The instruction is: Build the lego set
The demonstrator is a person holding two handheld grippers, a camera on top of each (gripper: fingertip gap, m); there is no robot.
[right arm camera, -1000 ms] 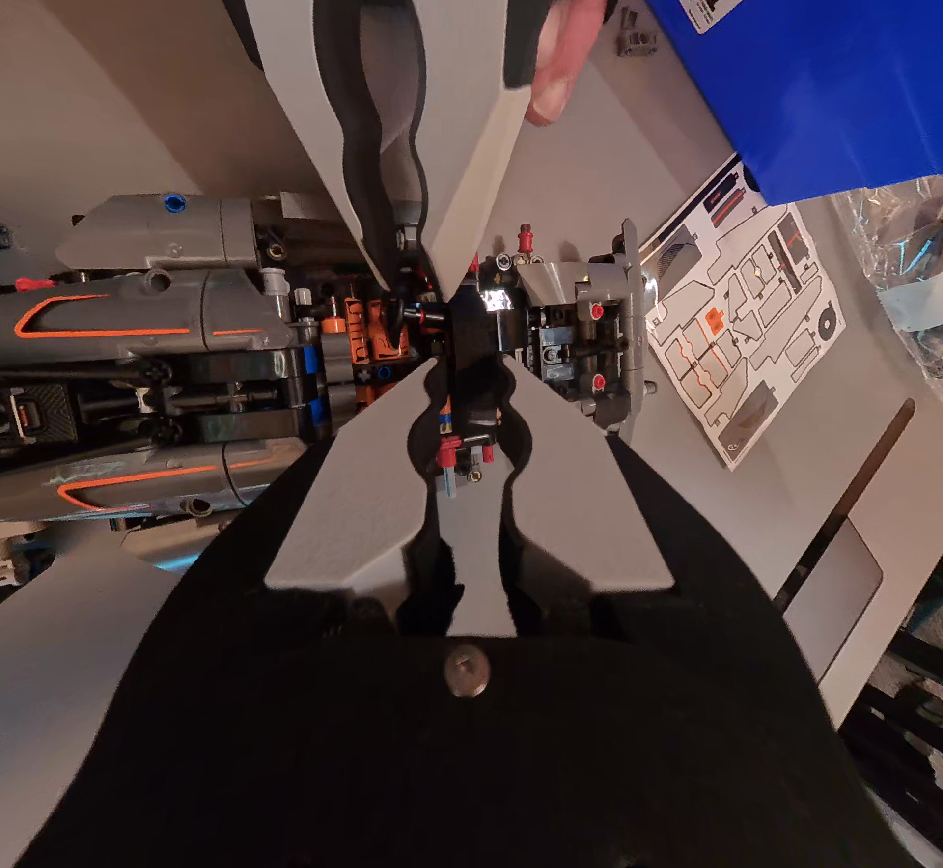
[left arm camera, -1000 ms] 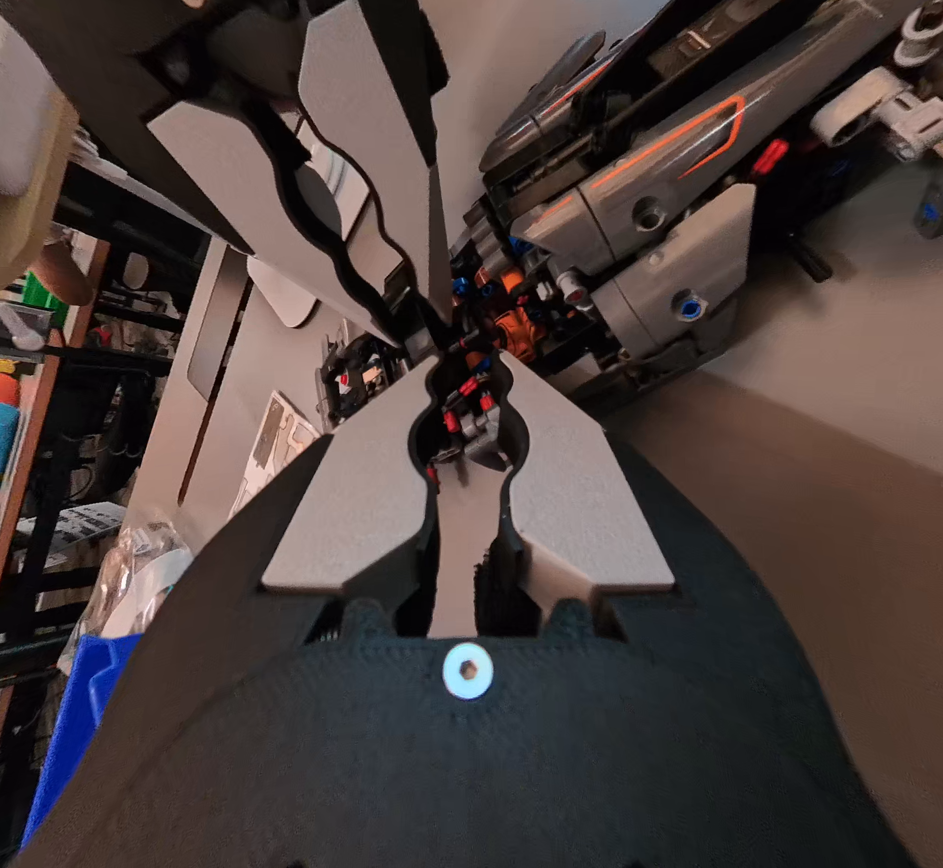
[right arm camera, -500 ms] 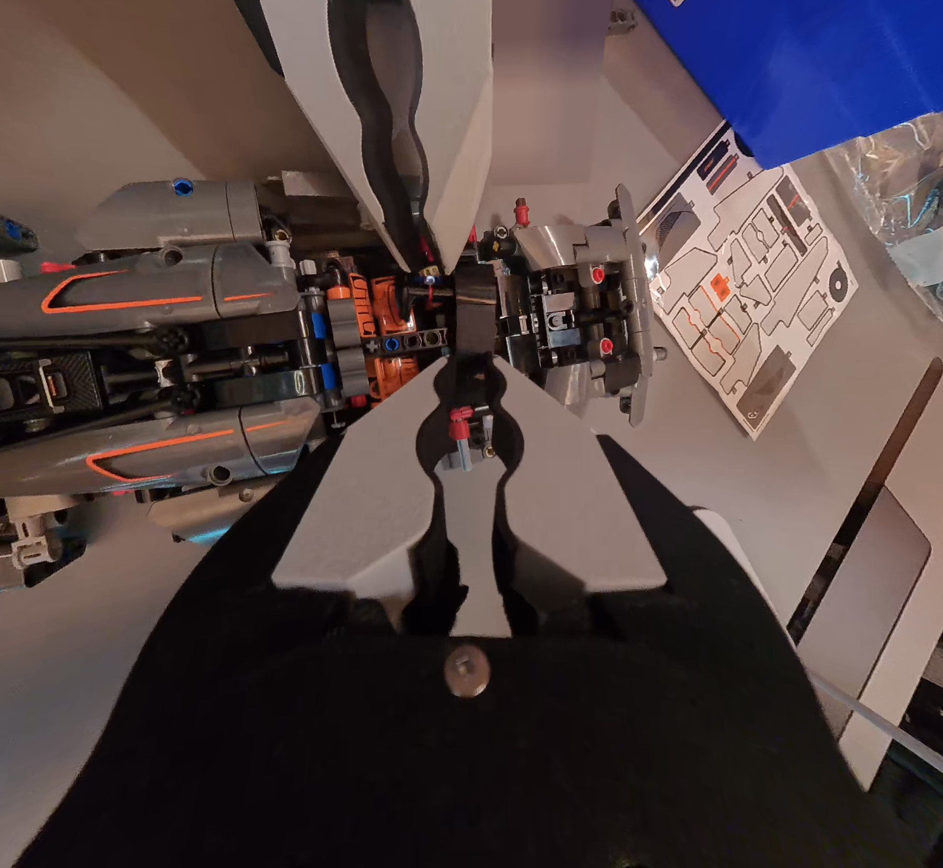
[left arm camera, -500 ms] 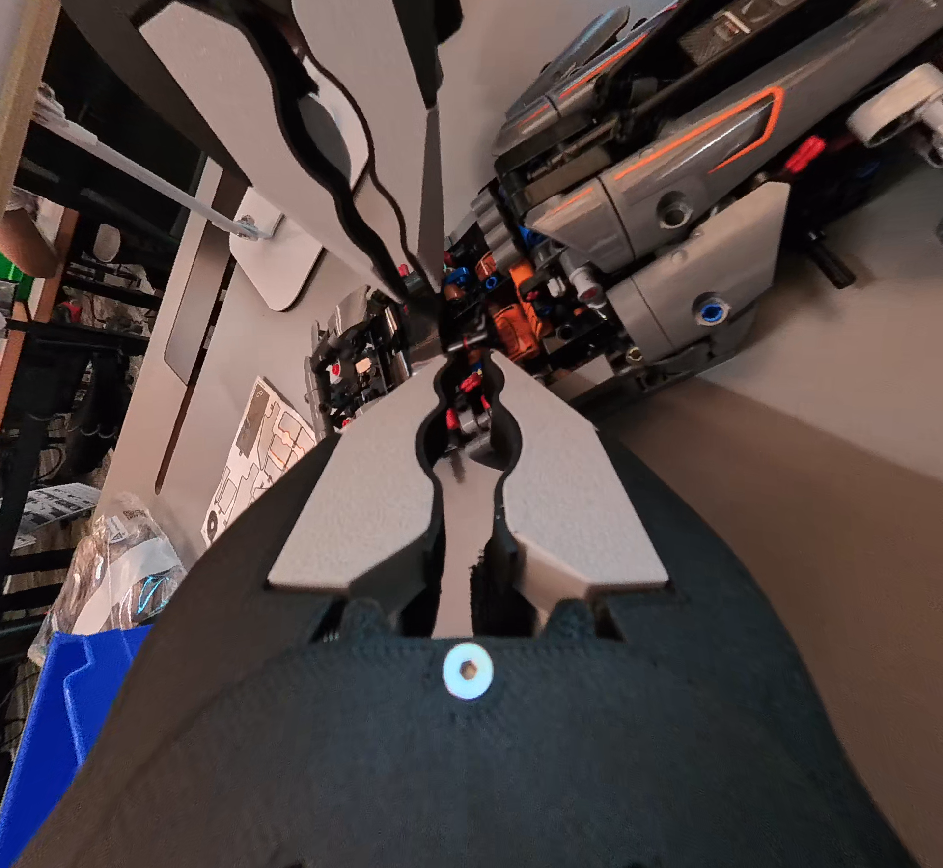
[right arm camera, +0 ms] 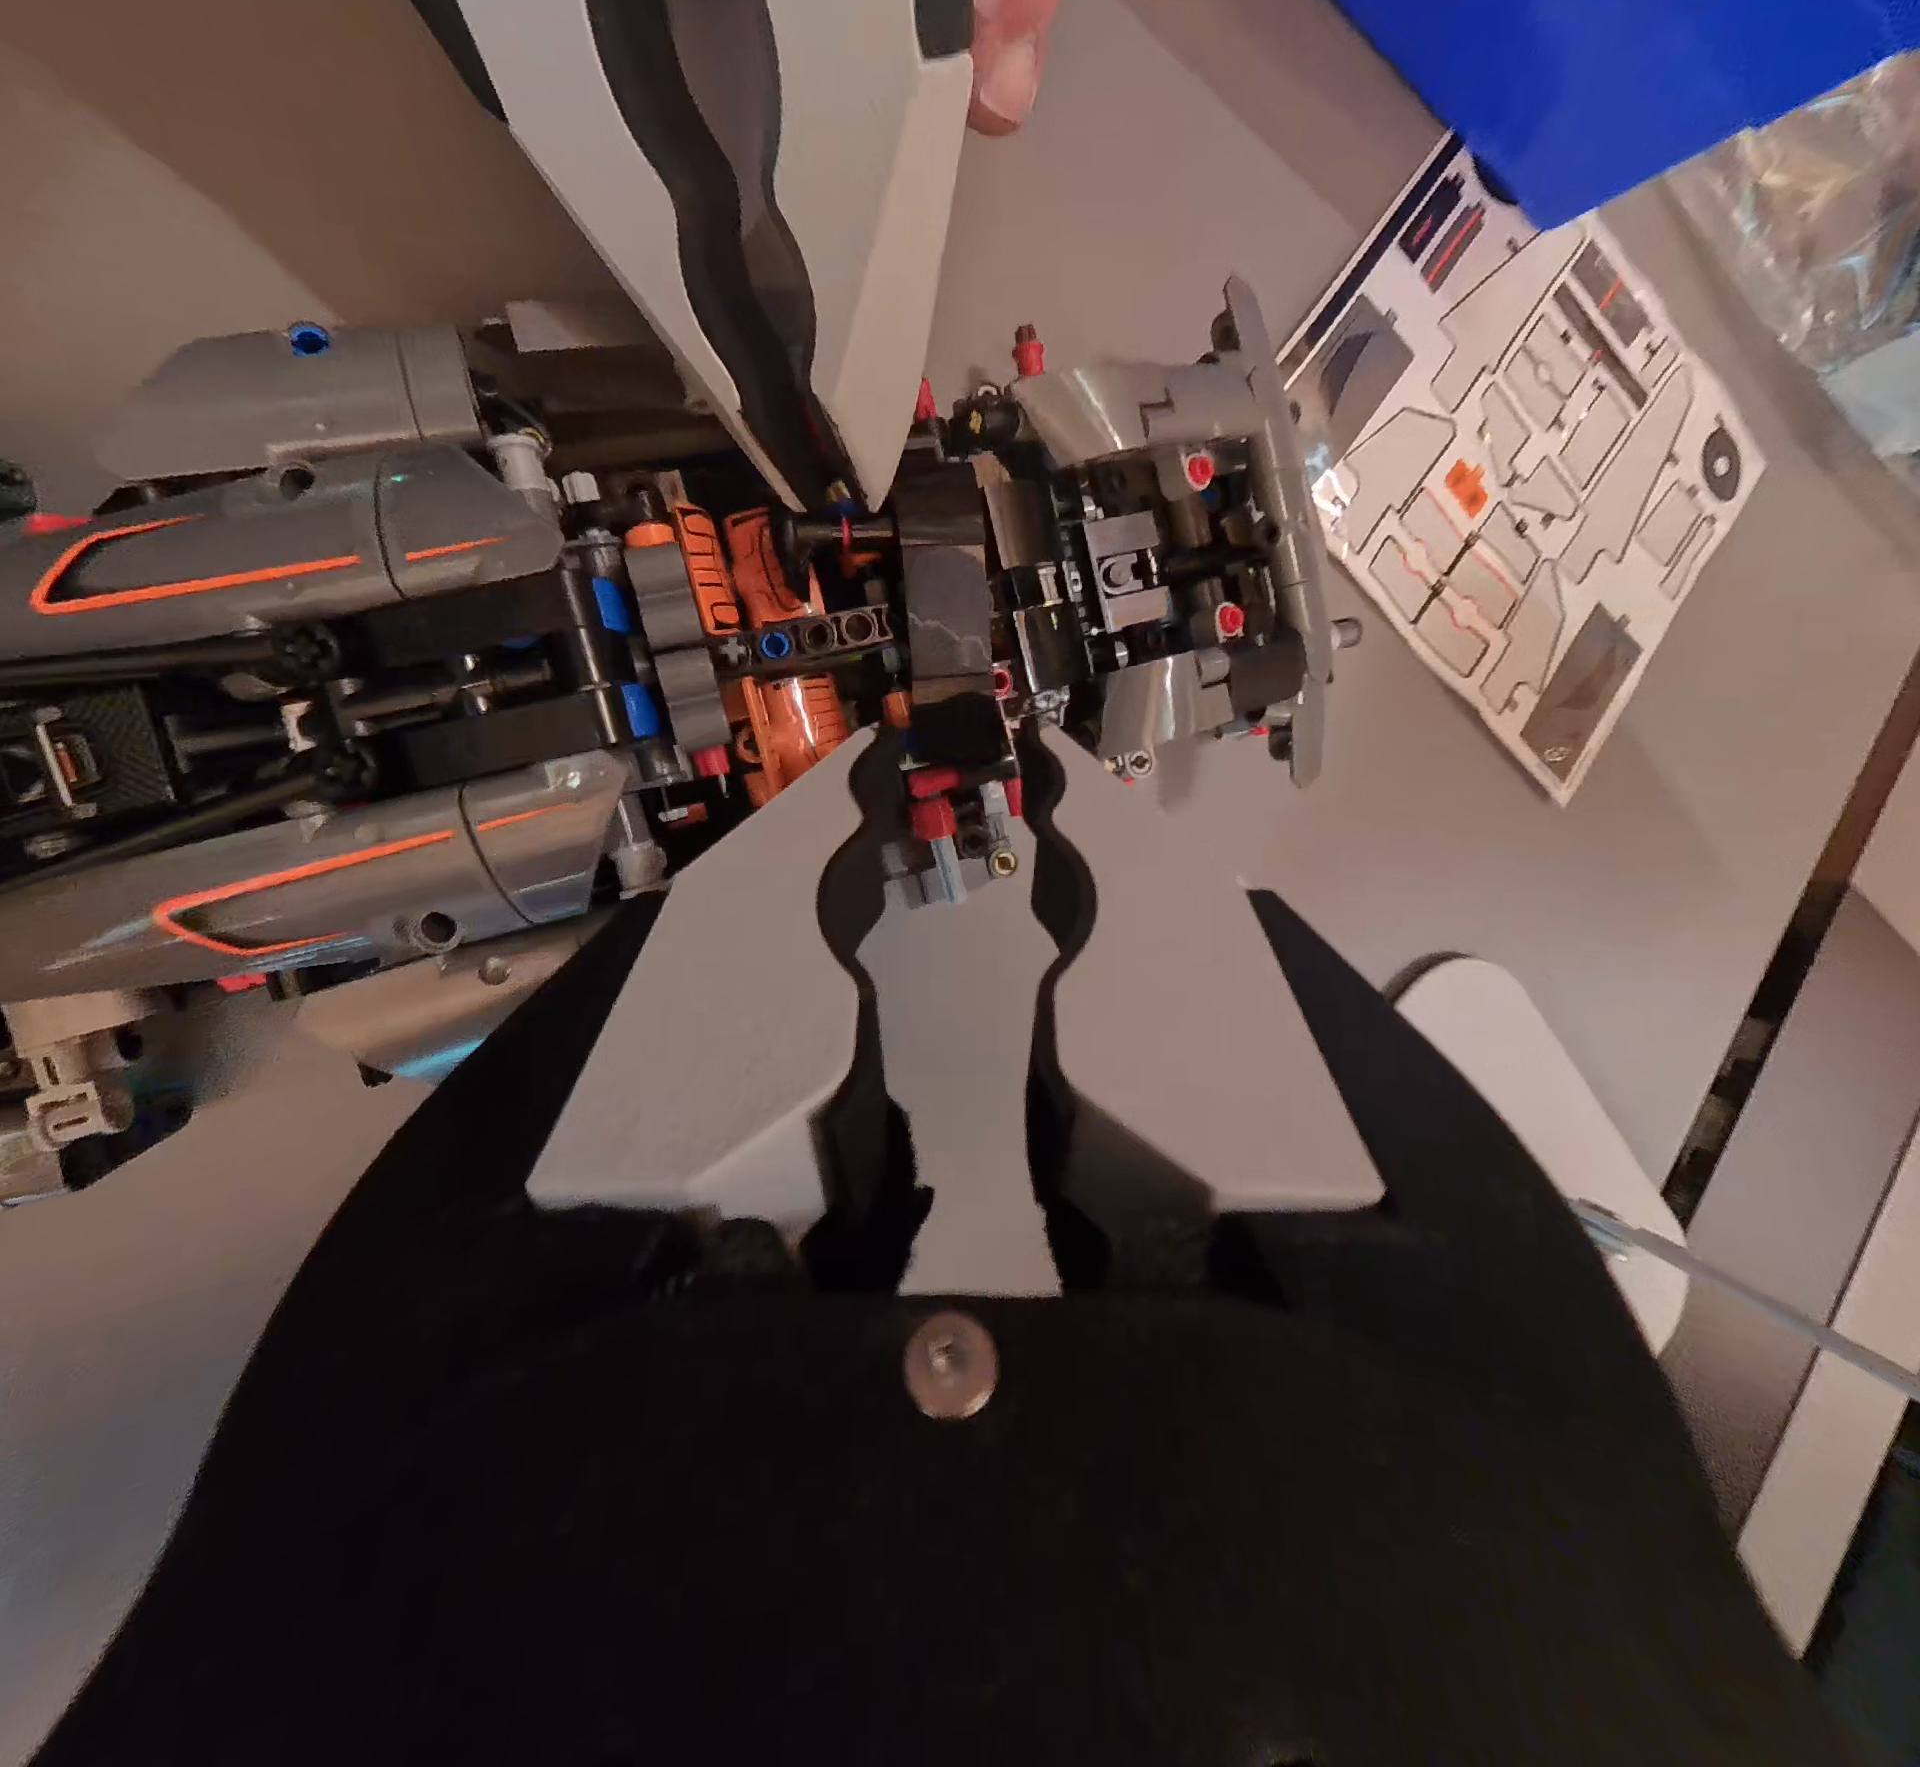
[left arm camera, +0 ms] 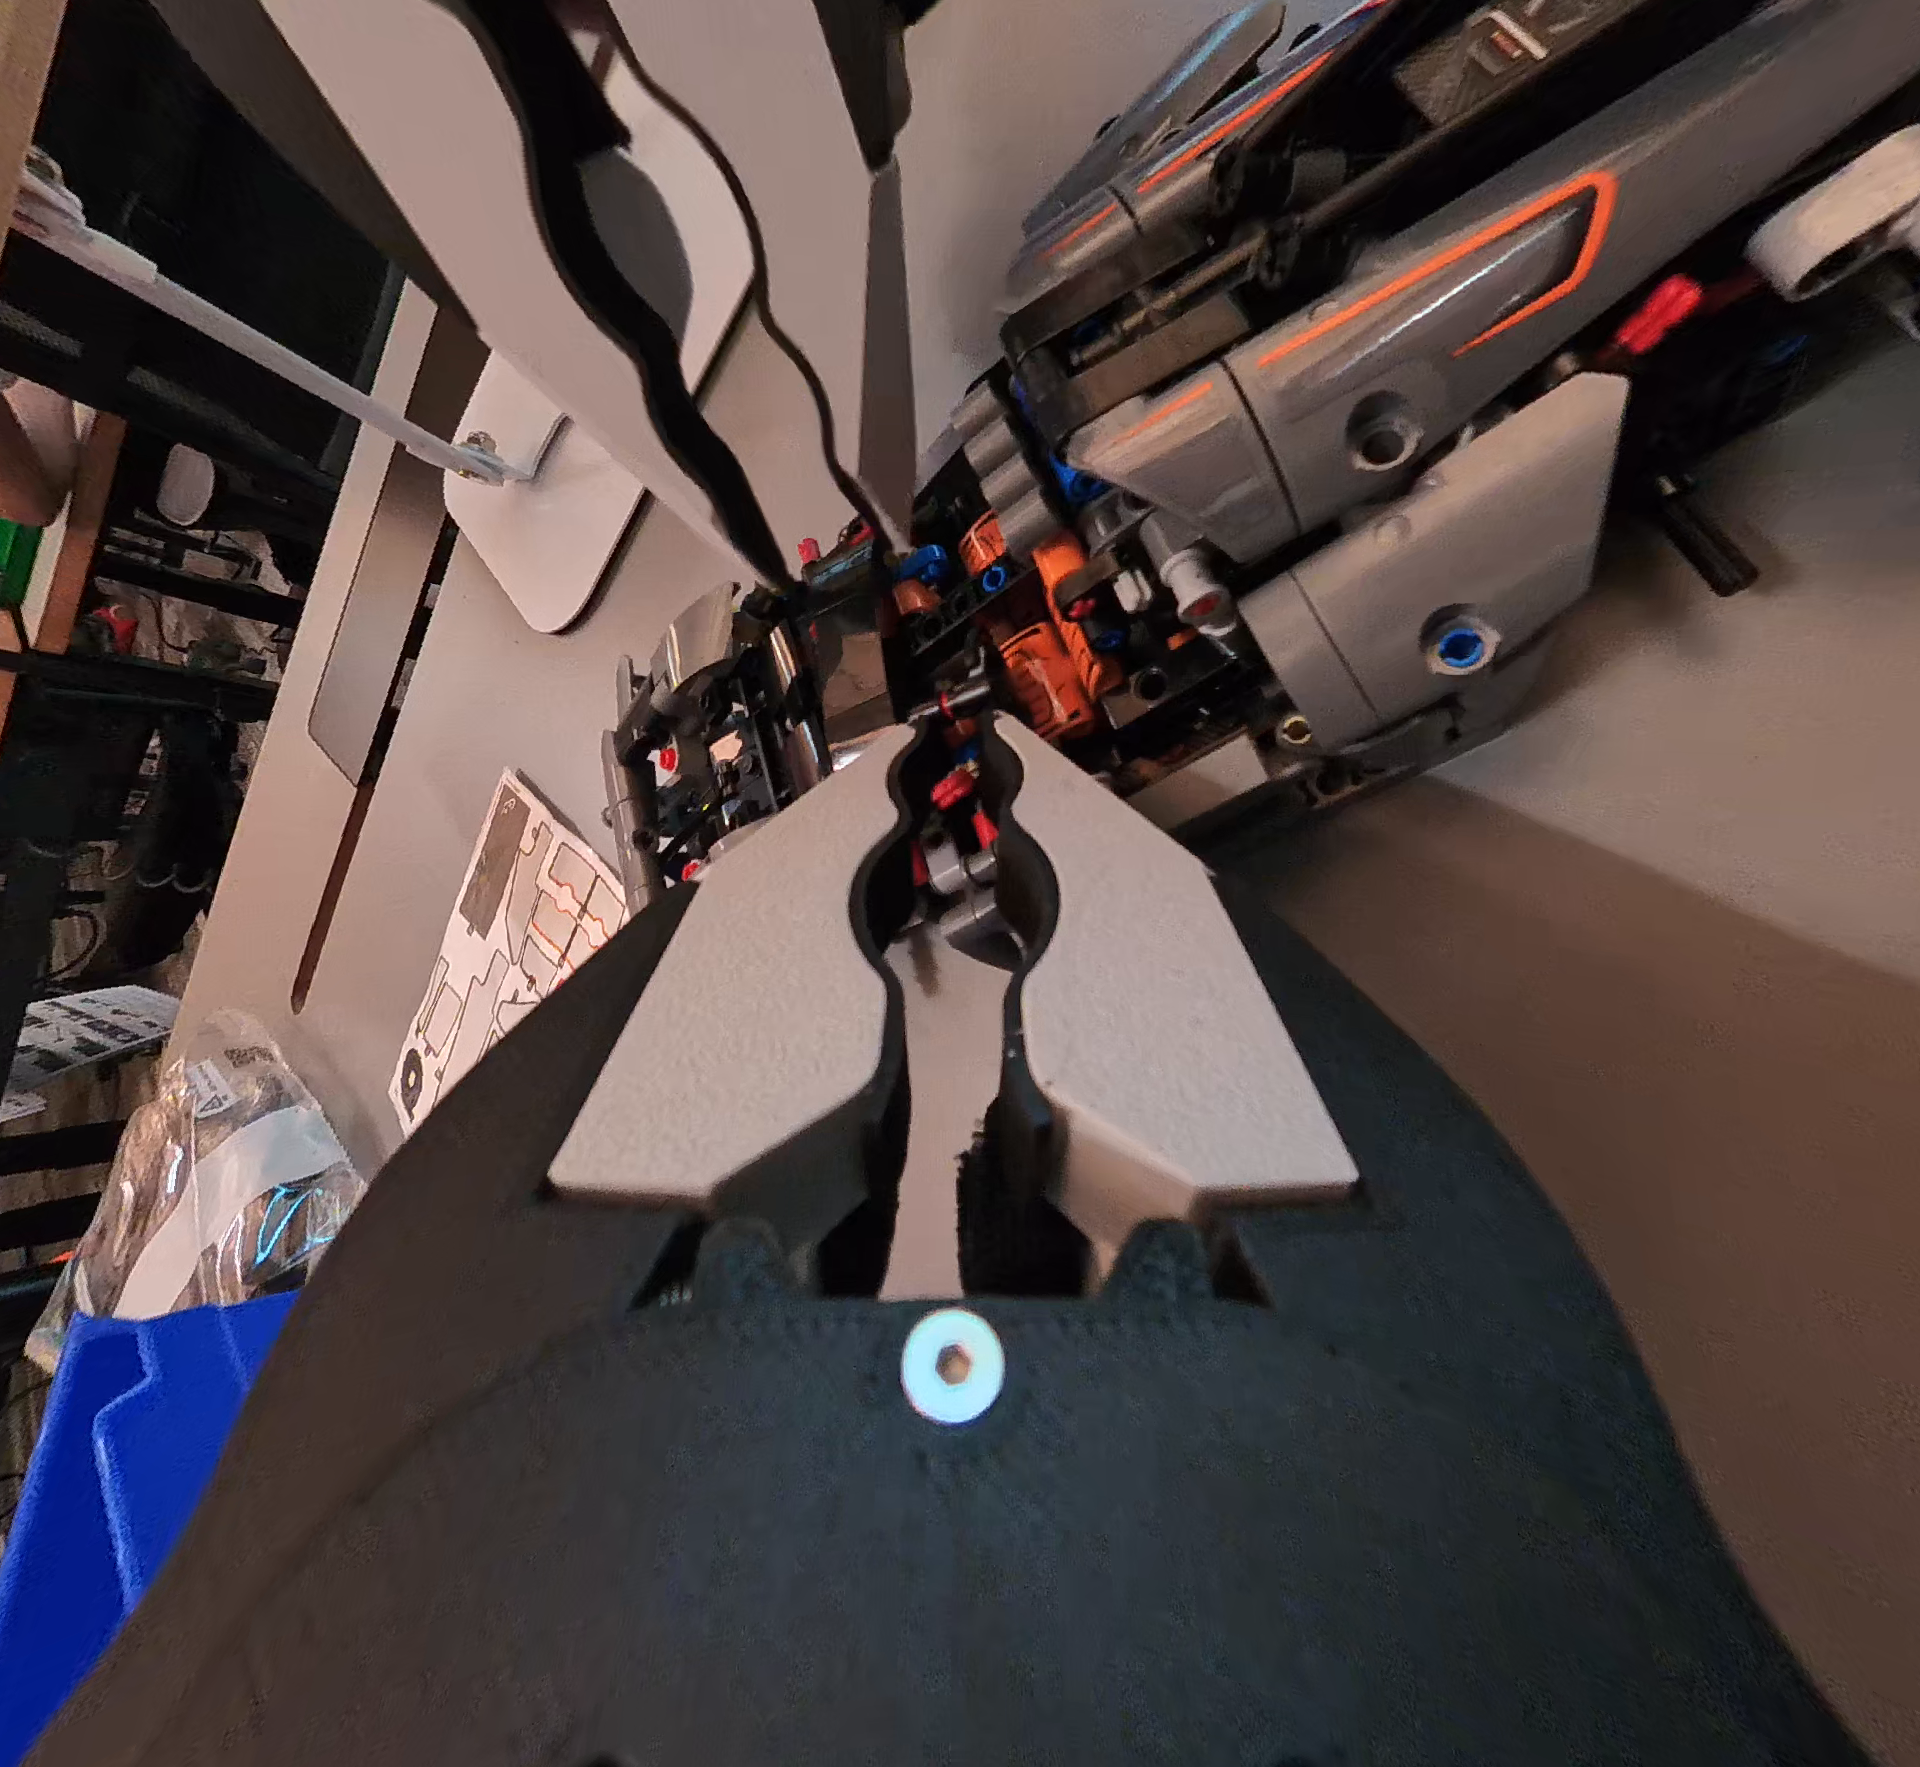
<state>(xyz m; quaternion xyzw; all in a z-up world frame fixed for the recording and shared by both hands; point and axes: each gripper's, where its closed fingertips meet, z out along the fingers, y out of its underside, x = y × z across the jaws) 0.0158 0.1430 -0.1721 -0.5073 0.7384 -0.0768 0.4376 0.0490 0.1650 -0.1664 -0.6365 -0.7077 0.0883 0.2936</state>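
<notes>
The left tool (left arm camera: pixel 954 741) and right tool (right arm camera: pixel 954 761) are each pinching the small grey-and-red sub-assembly (right arm camera: pixel 951 834) from opposite sides, apparently steadying it for mating; beyond, the grey-and-orange lego car (right arm camera: pixel 312 564) is lying on the counter (right arm camera: pixel 208 242).

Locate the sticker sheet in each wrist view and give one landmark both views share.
Left wrist view: the sticker sheet lies lower left of centre on the table, beside the left gripper.
Right wrist view: the sheet lies at the upper right, below the blue bin.
Shared landmark: the orange engine block.
</notes>
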